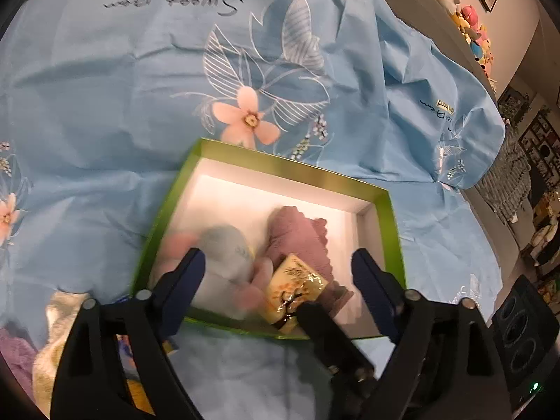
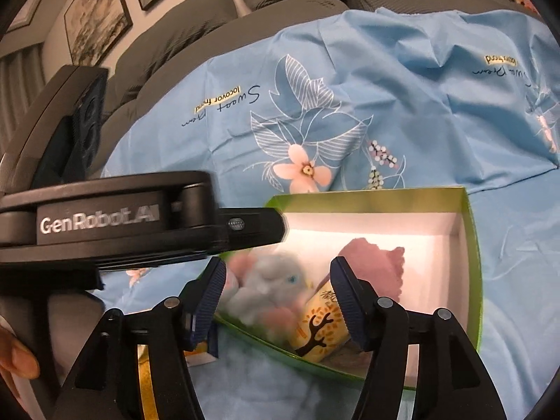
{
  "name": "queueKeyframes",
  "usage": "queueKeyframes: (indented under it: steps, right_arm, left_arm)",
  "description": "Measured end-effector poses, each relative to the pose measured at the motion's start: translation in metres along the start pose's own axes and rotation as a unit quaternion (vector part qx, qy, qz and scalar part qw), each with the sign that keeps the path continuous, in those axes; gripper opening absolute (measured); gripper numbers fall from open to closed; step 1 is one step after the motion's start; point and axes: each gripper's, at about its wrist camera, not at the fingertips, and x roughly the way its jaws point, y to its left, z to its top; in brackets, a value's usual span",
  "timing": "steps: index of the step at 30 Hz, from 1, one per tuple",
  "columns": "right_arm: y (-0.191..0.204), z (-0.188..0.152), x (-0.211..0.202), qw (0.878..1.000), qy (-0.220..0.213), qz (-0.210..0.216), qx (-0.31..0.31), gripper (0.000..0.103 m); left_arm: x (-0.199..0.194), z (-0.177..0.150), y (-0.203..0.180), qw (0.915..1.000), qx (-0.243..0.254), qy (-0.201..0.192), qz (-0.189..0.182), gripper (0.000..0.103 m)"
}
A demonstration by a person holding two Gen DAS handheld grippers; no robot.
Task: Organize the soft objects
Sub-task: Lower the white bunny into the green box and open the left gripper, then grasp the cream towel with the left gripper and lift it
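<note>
Both grippers hover at the near edge of the green box (image 1: 385,217). Left gripper (image 1: 278,266) stands spread wide, gripping nothing; right gripper (image 2: 278,288) is released too, pads clear of the blurred grey-and-pink plush toy (image 2: 269,283), probably just let go. It lies in the box's near-left corner, beside a cream pouch (image 2: 318,329) and mauve towel (image 1: 297,238), on the blue sheet (image 1: 105,87).

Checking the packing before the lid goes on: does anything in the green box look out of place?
Yes: the glossy yellow tree-print packet lies tilted against the near wall of the green cardboard box, wedged between the grey-and-pink plush toy and folded mauve towel. It looks stiffer than them.
</note>
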Motion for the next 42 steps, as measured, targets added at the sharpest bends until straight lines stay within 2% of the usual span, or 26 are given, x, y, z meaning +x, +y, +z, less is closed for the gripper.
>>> queueKeyframes:
  steps: [2,10,16,20,27,33,38,42]
  right_arm:
    - [0.001,0.000,-0.003,1.000,0.001,0.000,0.001,0.069]
    - [0.004,-0.005,-0.018,1.000,-0.004,0.012,0.004,0.074]
    - [0.018,-0.013,-0.029,0.999,-0.007,0.034,-0.024,0.077]
    - [0.031,-0.019,-0.028,0.998,0.003,0.040,-0.047,0.078]
    - [0.055,-0.032,-0.026,0.995,0.021,0.072,-0.072,0.077]
    - [0.078,-0.045,-0.023,0.987,0.045,0.126,-0.087,0.078]
    - [0.092,-0.053,-0.017,0.980,0.066,0.173,-0.073,0.078]
    - [0.101,-0.061,-0.005,0.976,0.090,0.186,-0.068,0.078]
  left_arm:
    - [-0.009,-0.001,0.003,1.0000,0.001,-0.008,0.005,0.101]
    - [-0.059,-0.017,0.031,0.9997,0.003,-0.025,0.008,0.102]
    - [-0.106,-0.039,0.071,0.9987,-0.023,-0.042,0.015,0.102]
    - [-0.121,-0.055,0.091,0.9979,-0.037,-0.042,0.033,0.102]
    - [-0.139,-0.089,0.126,0.9954,-0.081,-0.040,0.033,0.102]
    - [-0.146,-0.116,0.158,0.9919,-0.116,-0.023,0.046,0.102]
    - [-0.143,-0.136,0.183,0.9870,-0.156,-0.003,0.039,0.102]
    - [-0.132,-0.151,0.197,0.9829,-0.182,0.017,0.020,0.102]
